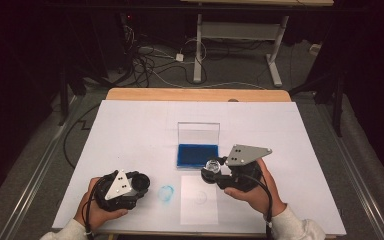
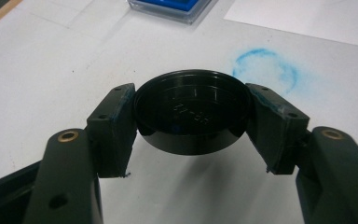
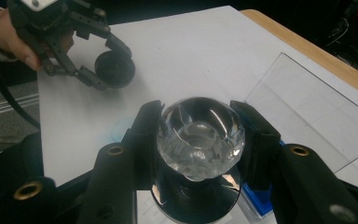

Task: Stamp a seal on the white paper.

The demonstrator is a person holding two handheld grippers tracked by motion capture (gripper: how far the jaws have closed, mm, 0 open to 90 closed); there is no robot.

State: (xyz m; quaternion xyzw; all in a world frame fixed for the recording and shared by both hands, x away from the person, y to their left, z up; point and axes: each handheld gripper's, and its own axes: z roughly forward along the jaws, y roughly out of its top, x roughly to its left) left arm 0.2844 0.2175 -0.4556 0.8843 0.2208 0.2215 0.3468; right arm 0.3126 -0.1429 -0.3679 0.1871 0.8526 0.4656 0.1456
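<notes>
On the white table (image 1: 130, 130), near its front edge, my two hands each hold a gripper. My left gripper (image 1: 141, 184) sits low at about 7 o'clock on the table, and its jaws point toward 3 o'clock. Its jaws are squeezed tight on a round black lid (image 2: 192, 111), one pad on each side. The lid hangs flat, just above the table. A faint blue ring mark (image 1: 166, 194) lies on the table just beside it, at the lid's 3 o'clock.

My right gripper (image 1: 211, 170) is at about 5 o'clock, and its jaws point toward 9 o'clock. My right hand (image 1: 252, 192) wraps under it from below. Its jaws are closed on a clear glass stamp knob (image 3: 199, 135) with a black base.

At the stamp's 11 o'clock, very near, sits the blue ink pad (image 1: 197, 154) with its clear cover standing up. A white paper sheet (image 1: 199, 200) lies at the stamp's 6 o'clock.
</notes>
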